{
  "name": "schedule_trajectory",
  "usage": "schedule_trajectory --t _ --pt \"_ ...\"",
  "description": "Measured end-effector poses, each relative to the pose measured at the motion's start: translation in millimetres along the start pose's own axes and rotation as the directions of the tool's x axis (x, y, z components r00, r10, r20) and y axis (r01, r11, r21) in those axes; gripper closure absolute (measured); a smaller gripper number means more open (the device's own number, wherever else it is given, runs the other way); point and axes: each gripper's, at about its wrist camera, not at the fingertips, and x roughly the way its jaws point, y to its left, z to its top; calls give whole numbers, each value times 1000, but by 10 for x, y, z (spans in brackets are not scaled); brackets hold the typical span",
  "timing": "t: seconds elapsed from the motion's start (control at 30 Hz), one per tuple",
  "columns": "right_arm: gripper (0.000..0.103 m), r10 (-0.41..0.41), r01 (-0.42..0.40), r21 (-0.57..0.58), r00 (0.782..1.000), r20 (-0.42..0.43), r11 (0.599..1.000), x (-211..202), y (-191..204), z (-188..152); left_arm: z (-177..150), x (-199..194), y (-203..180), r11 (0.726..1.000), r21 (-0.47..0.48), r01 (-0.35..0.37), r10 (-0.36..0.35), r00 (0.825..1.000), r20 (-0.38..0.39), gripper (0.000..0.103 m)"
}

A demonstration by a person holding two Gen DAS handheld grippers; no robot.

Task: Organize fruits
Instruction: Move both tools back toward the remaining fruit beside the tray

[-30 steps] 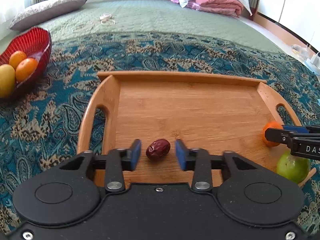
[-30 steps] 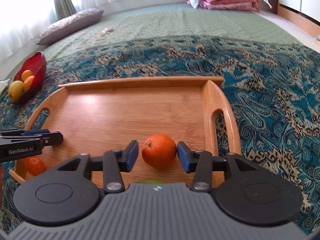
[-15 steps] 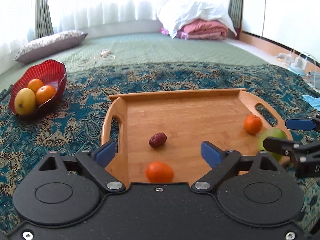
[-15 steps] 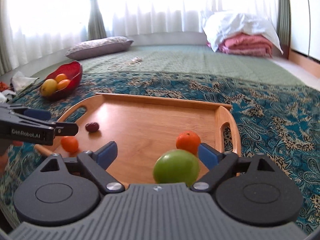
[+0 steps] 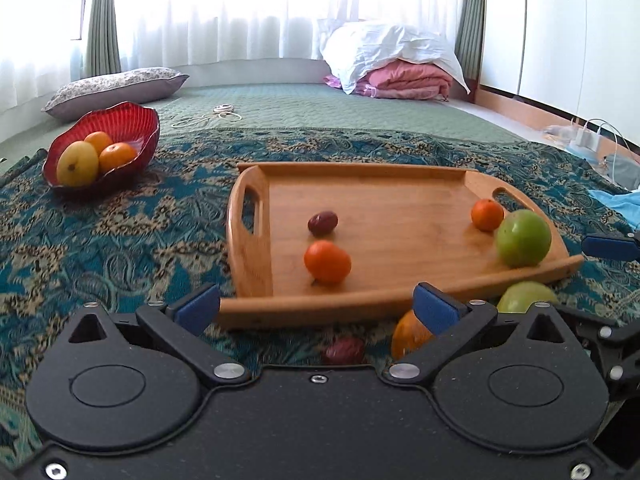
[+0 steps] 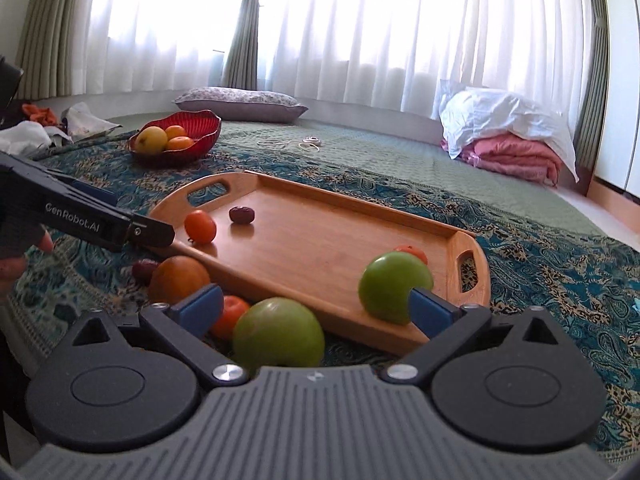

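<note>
Half hidden behind the right finger pad (image 5: 436,307) of the left gripper (image 5: 316,306): an orange (image 5: 406,336) on the cloth. Partly covered by the gripper body: a dark date (image 5: 345,351) and a green apple (image 5: 524,296). In the right wrist view, mostly masked by the green apple on the tray (image 6: 394,286): 1 small orange (image 6: 412,251).

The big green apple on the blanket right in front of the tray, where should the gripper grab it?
Grab the green apple across its widest middle, coming straight down from above with the right hand-held gripper, which is open. It is round and smooth, so a grip off the middle would probably slip. The tray edge sits just behind it and a small orange beside it, so the top looks freest.
</note>
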Motion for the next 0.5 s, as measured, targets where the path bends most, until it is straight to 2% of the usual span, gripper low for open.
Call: schedule_trajectory --t 0.2,0.3,0.5 --pt "0 -87 89 -57 995 44 994 20 289 -239 -174 -5 -29 1000 2 -23 23 999 22 0" --pt "0 -93 97 -87 994 50 991 49 408 -314 -225 10 -22 999 -19 -34 34 999 29 0" --pt "0 -101 103 -24 993 57 994 71 437 -367 -292 -41 12 998 -45 -51 53 997 51 0"
